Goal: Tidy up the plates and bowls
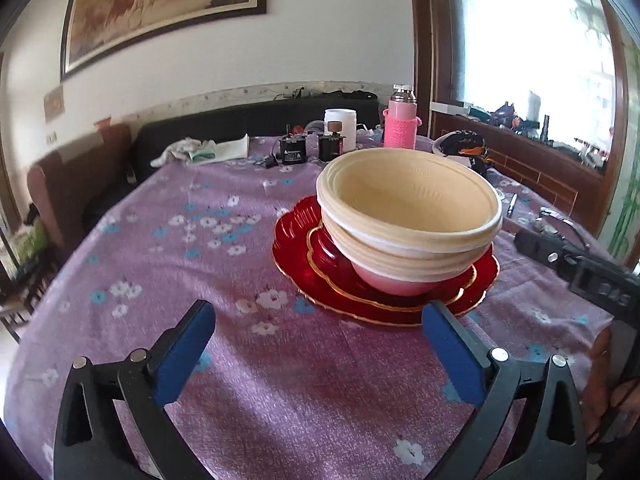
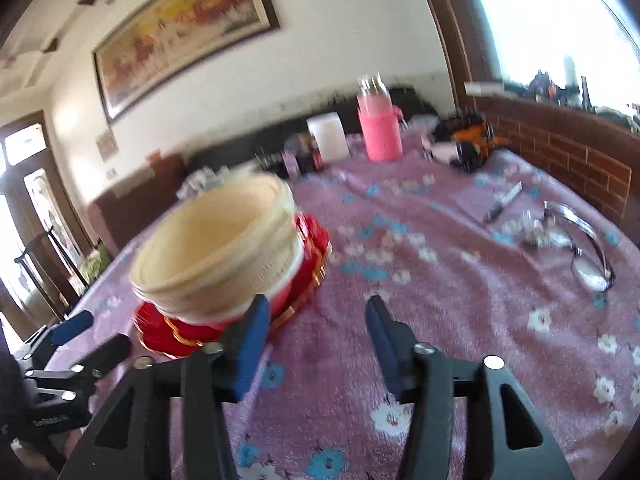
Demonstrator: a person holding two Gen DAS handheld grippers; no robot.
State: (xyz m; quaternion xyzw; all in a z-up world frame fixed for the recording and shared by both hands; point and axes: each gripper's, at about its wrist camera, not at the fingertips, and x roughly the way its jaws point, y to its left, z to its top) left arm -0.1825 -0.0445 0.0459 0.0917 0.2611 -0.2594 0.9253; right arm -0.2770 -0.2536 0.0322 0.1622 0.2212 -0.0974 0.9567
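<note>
the left gripper [image 1: 318, 330] hangs wide open over the purple flowered cloth of the table [image 1: 168, 280], nothing between its blue pads. just ahead, the stacked cream bowls [image 1: 408, 216] sit nested on the red plates [image 1: 320, 256] near the middle of the table. to their right the right gripper [image 2: 316, 326] stands open too, empty, close beside the plates. a pink bottle [image 1: 400, 124] stands at the far edge.
</note>
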